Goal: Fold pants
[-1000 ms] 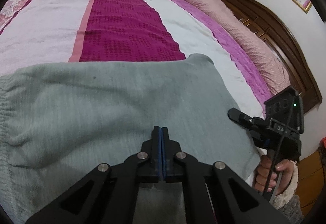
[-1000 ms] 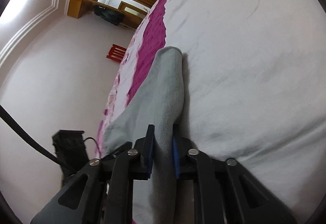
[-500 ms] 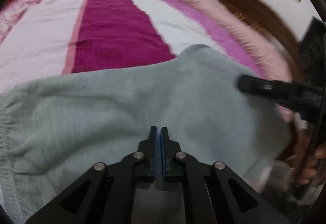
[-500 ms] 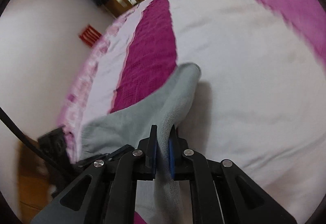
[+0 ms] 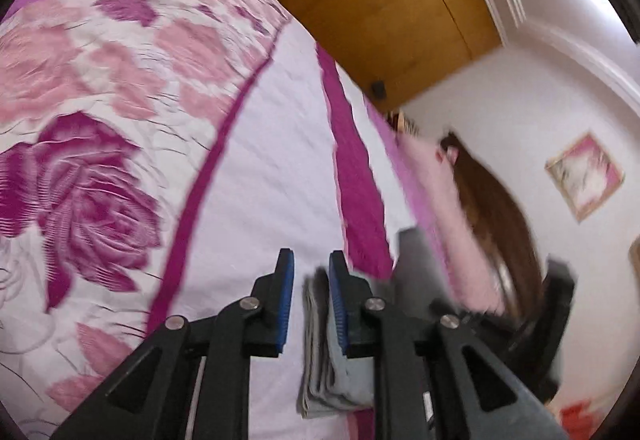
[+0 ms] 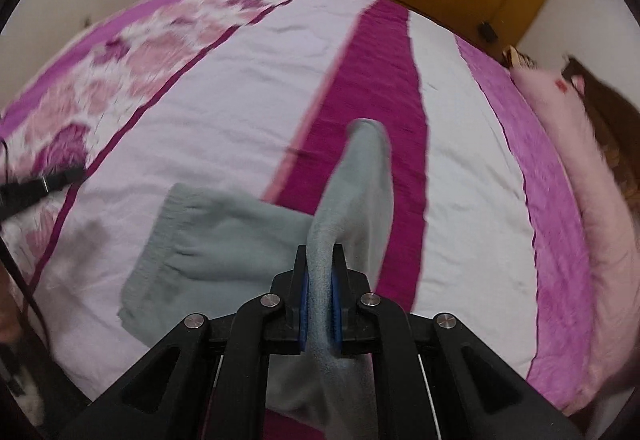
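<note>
Grey fleece fills the lower middle of the left wrist view: a stack of folded pants [image 5: 320, 364] edges lies just under and ahead of the left gripper [image 5: 311, 280], whose blue-padded jaws stand apart with only bedspread and the cloth's edge showing between them, holding nothing. Beyond the gripper the bed [image 5: 256, 168] spreads out in quilted white with magenta stripes, and to its left a printed rose panel in pink and purple. Off to the right, blurred, are a dark wooden headboard [image 5: 492, 208] and a pink pillow [image 5: 436, 192].

From the right wrist view, the right gripper [image 6: 320, 288] is clamped on a thick ridge of the pants [image 6: 224, 240], the soft knit bunched between its pads. Ahead of it 1 narrow fold of cloth rises to a rounded end over the magenta stripe; to its left the rest lies flat on the bed, ending in a gathered elastic waistband [image 6: 156, 236].

By my reading, the garment is already doubled at least once and the fold in hand is being carried across; laying it down, squaring the edges and smoothing remain. Motion blur hides finer detail.
</note>
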`<state>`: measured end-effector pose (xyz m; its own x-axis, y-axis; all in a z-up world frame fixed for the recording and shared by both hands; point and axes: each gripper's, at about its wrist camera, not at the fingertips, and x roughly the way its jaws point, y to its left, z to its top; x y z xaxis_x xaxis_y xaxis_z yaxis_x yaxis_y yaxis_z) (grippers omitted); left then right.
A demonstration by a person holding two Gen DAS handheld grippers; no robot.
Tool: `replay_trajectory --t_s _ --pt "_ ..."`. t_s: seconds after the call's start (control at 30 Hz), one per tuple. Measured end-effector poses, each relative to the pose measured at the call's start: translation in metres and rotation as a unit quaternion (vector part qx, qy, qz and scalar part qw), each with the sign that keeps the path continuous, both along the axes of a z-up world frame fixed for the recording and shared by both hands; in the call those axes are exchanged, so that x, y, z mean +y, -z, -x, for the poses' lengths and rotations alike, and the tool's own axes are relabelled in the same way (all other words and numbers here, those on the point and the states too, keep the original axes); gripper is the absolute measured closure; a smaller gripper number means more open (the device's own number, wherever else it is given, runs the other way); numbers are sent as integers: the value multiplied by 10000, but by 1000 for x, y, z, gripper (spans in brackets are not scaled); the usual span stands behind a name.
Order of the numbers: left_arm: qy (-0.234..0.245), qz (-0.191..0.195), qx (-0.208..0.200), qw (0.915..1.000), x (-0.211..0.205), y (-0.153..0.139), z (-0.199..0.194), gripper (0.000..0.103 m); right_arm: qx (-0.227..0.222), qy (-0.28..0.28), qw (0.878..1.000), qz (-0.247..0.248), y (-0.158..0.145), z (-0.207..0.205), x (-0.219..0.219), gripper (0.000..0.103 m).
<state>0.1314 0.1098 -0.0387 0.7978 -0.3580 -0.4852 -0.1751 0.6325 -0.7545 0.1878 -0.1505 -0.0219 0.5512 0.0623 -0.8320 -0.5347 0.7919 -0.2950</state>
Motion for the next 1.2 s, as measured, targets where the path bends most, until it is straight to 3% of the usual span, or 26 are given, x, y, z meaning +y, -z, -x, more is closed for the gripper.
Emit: replay_trajectory --t_s 0.13,0.33,0.37,0.43,0.5,0.67,0.73,0.87,0.93,0.97,1.0,1.07,1.1,1.2 --pt "51 -77 485 9988 4 15 -7 86 43 -95 9996 249 14 8 25 94" --pt "367 -109 520 9979 -11 16 -10 83 57 -262 9994 195 16 19 42 94" --pt "452 -122 522 9975 -16 16 -10 81 92 -223 9997 36 11 18 34 94" --pt "684 -123 502 9963 -27 14 -10 64 165 -176 9992 -323 1 15 18 94" --pt "954 -221 397 9944 -41 10 -11 57 210 -17 9969 -760 -14 10 -16 94" --pt "1499 -597 256 9866 -82 6 -10 55 443 618 9808 -1797 -26 -17 -129 94" --pt "1662 -734 319 9828 -102 10 -10 55 919 976 9644 -2278 -1 -36 -185 93" --pt "1849 -1310 481 9728 -150 7 -8 55 1800 1552 9173 -3196 83 -58 -268 89" --pt "1984 -1390 425 9693 -176 1 -10 55 1969 1765 8924 -3658 112 -56 -294 86" --pt "1995 -1392 386 9692 -186 -2 -12 55 2029 1740 8650 -4246 124 -50 -310 85" --pt "2027 -1365 327 9691 -197 -6 -12 55 1968 1759 8476 -4603 129 -44 -322 85" --pt "2129 -1218 238 9692 -217 -9 -14 56 1652 1779 8328 -4975 131 -27 -334 85" --pt "2255 -1156 183 9672 -231 -10 -16 58 1594 1757 8323 -5010 131 -21 -335 85" --pt "2357 -1218 245 9638 -265 -4 -23 94 1855 1805 8224 -5065 138 -20 -326 85"
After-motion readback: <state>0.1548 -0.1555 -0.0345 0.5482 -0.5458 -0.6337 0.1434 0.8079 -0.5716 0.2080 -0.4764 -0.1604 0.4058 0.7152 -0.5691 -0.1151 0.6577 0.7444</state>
